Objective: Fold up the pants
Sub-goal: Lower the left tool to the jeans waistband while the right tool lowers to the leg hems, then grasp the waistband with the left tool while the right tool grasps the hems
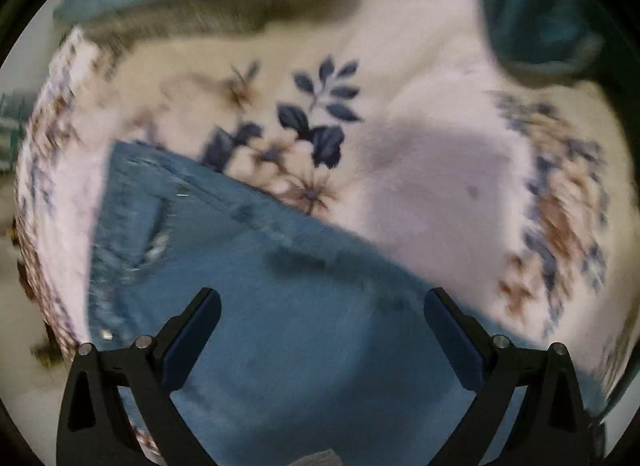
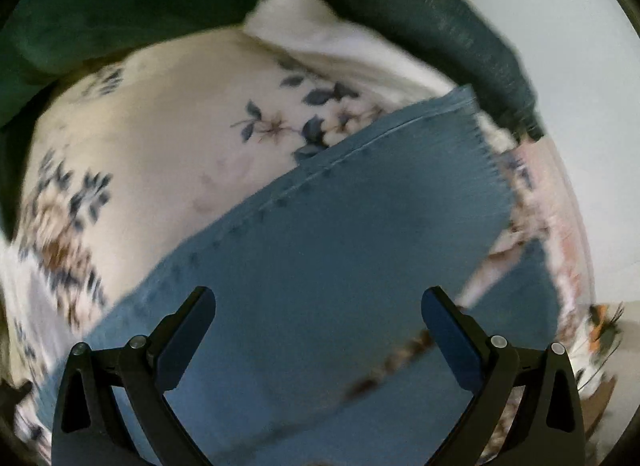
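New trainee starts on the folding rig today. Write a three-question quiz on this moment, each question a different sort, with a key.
1. True or false: the left gripper is shut on the jeans.
2. Multiple choice: the jeans lie on A) a bare wooden table, B) a floral bedspread, C) a tiled floor.
3. Fill in: in the right wrist view, the frayed hem of a jeans leg lies ahead of the right gripper, whose jaws stand ____.

Key: 1 false, both jaws stand wide apart above the denim; 2 B; 3 open.
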Available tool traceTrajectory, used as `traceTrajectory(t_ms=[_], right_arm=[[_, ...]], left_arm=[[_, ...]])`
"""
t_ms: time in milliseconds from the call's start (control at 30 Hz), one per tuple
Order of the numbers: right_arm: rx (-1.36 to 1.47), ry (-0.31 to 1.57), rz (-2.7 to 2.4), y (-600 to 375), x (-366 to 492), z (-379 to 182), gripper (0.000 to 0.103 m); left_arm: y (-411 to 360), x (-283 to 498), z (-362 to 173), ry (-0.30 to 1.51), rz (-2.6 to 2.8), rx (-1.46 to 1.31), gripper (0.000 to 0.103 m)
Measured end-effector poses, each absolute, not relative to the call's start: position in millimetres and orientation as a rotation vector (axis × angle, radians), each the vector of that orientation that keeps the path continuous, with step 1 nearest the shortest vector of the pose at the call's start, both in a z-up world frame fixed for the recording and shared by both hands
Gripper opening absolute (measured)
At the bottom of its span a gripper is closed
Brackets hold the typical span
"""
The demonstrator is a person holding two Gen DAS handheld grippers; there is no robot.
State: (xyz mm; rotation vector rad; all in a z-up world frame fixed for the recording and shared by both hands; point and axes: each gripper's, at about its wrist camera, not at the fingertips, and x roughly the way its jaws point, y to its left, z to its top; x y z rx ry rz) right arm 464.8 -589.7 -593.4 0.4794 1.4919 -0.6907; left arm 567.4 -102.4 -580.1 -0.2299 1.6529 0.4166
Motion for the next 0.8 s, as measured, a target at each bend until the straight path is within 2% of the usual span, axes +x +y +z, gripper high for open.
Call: traceTrajectory(t_ms=[167,367,400,433,467,500,533,567,600,633,800], right_arm=[[0.574,1.538,-0.812,-605.7,493.4,-653.5,0.103],[0.743,1.552,-0.907,-614.2,501.6,-685.8,0.103],[0.762,1.55,-0.914,-613.9,502.3,-687.5,0.102],[0.772,1.546,-0.907,-611.9,504.6,-687.5,0.096],[0.768,1.543,-0.894,-609.9,507.0,-686.4,0.086],[0.761,1.542,-0.883,-607.3,508.9,-684.3,0.08],[0.745,1.536,-0.865,-602.8,513.3,-680.5,0.064],[0.731,1.528,-0.853,-600.6,516.3,-676.1,0.046],[0.724,1.522,-0.842,-597.9,519.5,-673.6,0.035],[0.707,1.517,-0.828,-593.1,523.9,-669.1,0.018],[0.66,1.473,-0.781,-571.6,527.6,-642.0,0.01]], left_arm=[[-78.0,585.3,-618.2,1.738,0.545,-0.261,0.103],[-47.7,575.3,-627.9,1.79,0.567,-0.393,0.103],[-47.4,574.1,-625.0,1.783,0.554,-0.394,0.1],[-47.3,572.0,-619.9,1.763,0.537,-0.391,0.096],[-47.1,569.3,-612.7,1.735,0.516,-0.383,0.087],[-45.4,565.7,-604.2,1.71,0.5,-0.375,0.068],[-41.1,559.7,-594.2,1.69,0.495,-0.366,0.057],[-38.3,552.5,-581.6,1.663,0.483,-0.361,0.036],[-36.8,548.0,-575.1,1.647,0.467,-0.366,0.016],[-35.5,539.9,-564.5,1.619,0.429,-0.383,0.009],[-20.9,498.1,-513.4,1.504,0.329,-0.449,0.006]])
